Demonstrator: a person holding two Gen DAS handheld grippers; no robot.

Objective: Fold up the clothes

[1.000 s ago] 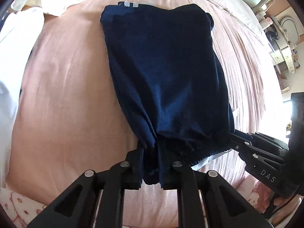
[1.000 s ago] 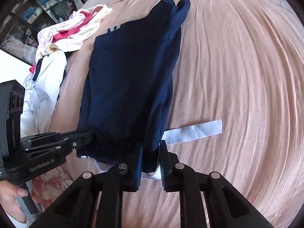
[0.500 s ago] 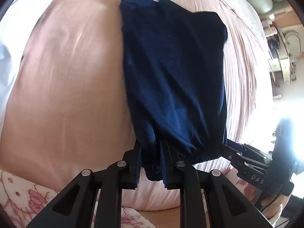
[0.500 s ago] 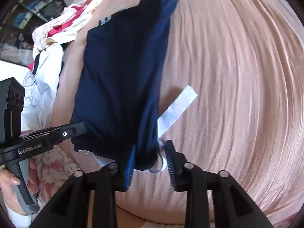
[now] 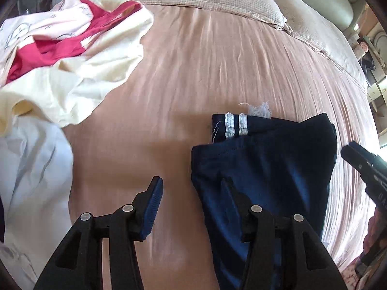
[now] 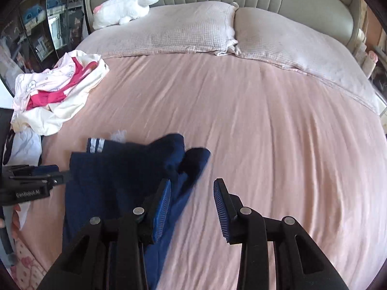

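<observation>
I just let go: my left gripper [image 5: 191, 203] is opening, my right gripper [image 6: 192, 207] open and empty; the blue shorts [image 5: 266, 169] now lie folded near the bed's [image 6: 266, 120] front edge.

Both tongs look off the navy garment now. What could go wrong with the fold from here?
1. The navy garment lies bunched at its far end, one lobe overlapping another; left so, the fold may set crooked.
2. The left tongs, jaws opening, have one finger over the cloth; pulling away might drag its edge.
3. The unfolded pile lies close by on the pink bedspread; the garment could get mixed into it.
</observation>
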